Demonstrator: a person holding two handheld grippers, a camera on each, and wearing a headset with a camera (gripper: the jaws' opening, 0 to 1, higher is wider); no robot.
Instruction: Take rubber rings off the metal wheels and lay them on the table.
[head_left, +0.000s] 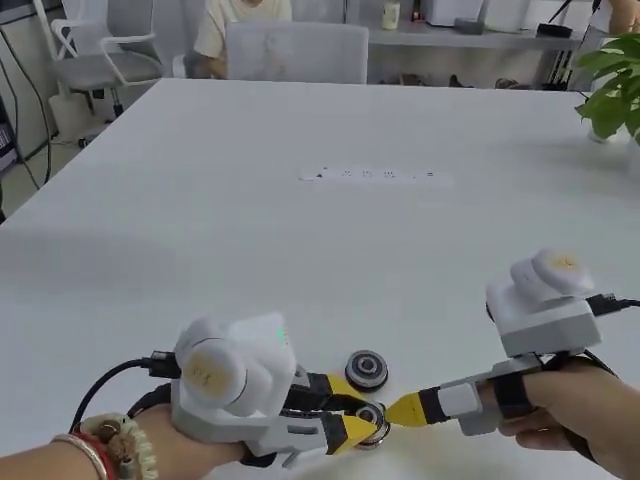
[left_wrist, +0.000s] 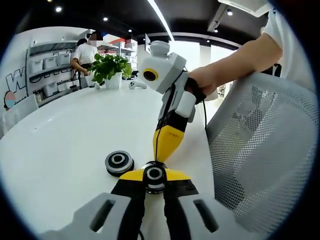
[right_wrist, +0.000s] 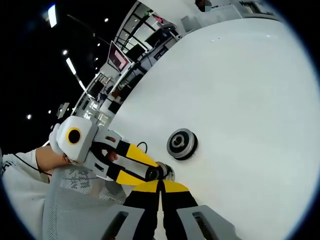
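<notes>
A second metal wheel (head_left: 367, 368) with its dark rubber ring (left_wrist: 108, 162) on lies flat on the white table (head_left: 300, 250), just beside the work and apart from both grippers. A potted plant (head_left: 612, 90) stands at the far right edge, and a mesh chair (left_wrist: 265, 150) is close by. At the table's near edge the left gripper (left_wrist: 154, 176) has its yellow jaws narrowed onto a metal wheel (head_left: 372, 414). The right gripper (right_wrist: 160, 185) meets that wheel's rim from the other side with its jaws drawn together, and whether they pinch anything is too small to tell.

White table (head_left: 300, 250), potted plant (head_left: 612, 85), grey office chair (head_left: 100, 60), wall shelving (left_wrist: 47, 65), ceiling spotlights (left_wrist: 59, 9).
</notes>
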